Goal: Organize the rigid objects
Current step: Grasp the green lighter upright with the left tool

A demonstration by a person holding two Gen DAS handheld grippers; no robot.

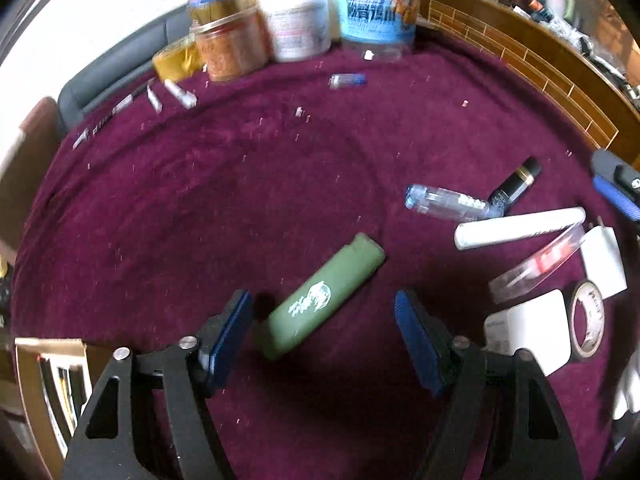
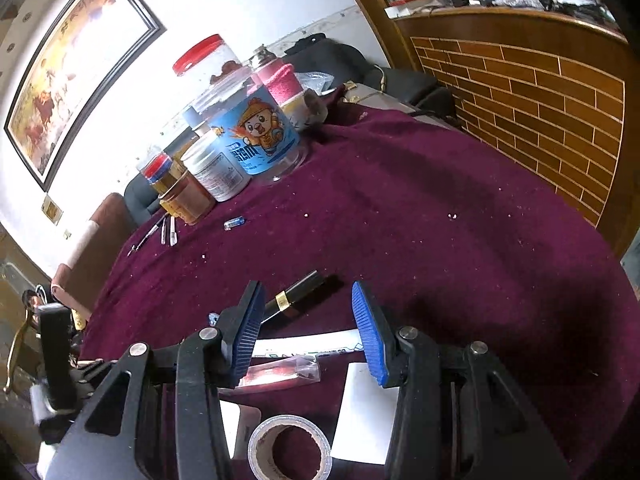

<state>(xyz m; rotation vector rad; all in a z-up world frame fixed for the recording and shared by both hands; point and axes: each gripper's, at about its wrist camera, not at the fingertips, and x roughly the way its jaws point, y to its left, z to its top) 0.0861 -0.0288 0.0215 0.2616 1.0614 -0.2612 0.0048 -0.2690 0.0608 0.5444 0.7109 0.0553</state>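
A green lighter [image 1: 324, 296] with a white print lies at a slant on the maroon cloth [image 1: 240, 200]. My left gripper [image 1: 324, 338] points down over it, one blue pad on each side, and neither pad presses on it. My right gripper [image 2: 310, 332] stands open and empty over a pile of small things: a black tube with a gold band [image 2: 300, 296], a white tube [image 2: 308, 350], a clear packet [image 2: 276, 376], a tape roll [image 2: 288, 448] and a white block [image 2: 368, 412]. In the left wrist view this pile sits at the right, around the white tube [image 1: 520, 228].
Several jars stand at the cloth's far edge, among them a blue-labelled one [image 1: 376, 4] and a white one [image 1: 296, 24]. A small blue item [image 1: 348, 80] and thin metal pieces [image 1: 172, 94] lie near them. A brick-pattern wooden counter [image 2: 540, 92] borders the right side.
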